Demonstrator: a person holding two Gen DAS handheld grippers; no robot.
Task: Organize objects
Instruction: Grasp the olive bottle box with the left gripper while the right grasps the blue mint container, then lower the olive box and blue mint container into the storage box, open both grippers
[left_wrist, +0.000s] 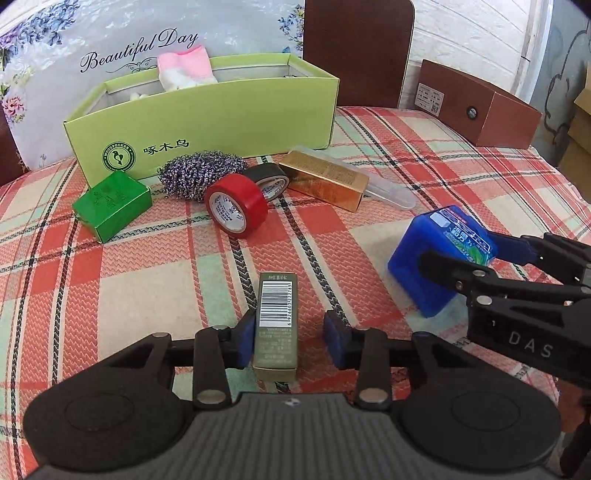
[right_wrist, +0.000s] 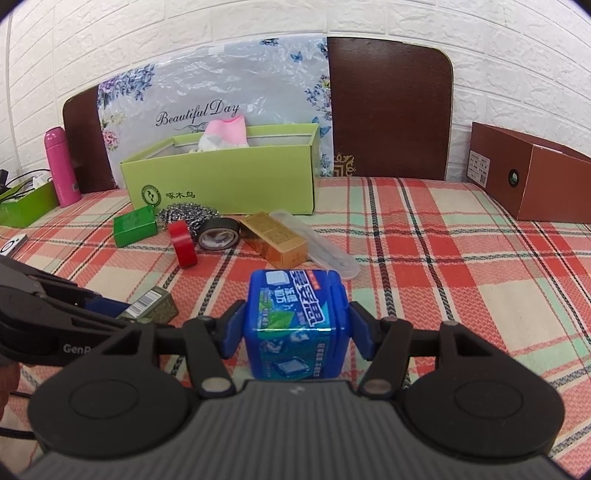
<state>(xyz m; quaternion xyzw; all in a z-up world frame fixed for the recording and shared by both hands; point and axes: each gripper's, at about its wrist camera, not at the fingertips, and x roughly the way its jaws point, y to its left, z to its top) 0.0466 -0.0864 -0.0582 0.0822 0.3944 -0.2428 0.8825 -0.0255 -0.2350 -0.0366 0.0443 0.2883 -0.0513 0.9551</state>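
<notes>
Lower centre: the olive carton (left_wrist: 277, 325) is being straddled by the open left claw (left_wrist: 291, 341), while the blue gum tub (right_wrist: 297, 325), rigid and slick-looking, is being bracketed mid-sides by the right claw (right_wrist: 295, 330), apparently not clamped yet.

Both your wrist cams sat low and close over the plaid tablecloth (left_wrist: 147, 280), facing the back wall.

Your left one looked from the left, your right from the right; both caught the green box (left_wrist: 207, 122) (right_wrist: 225, 173).
</notes>
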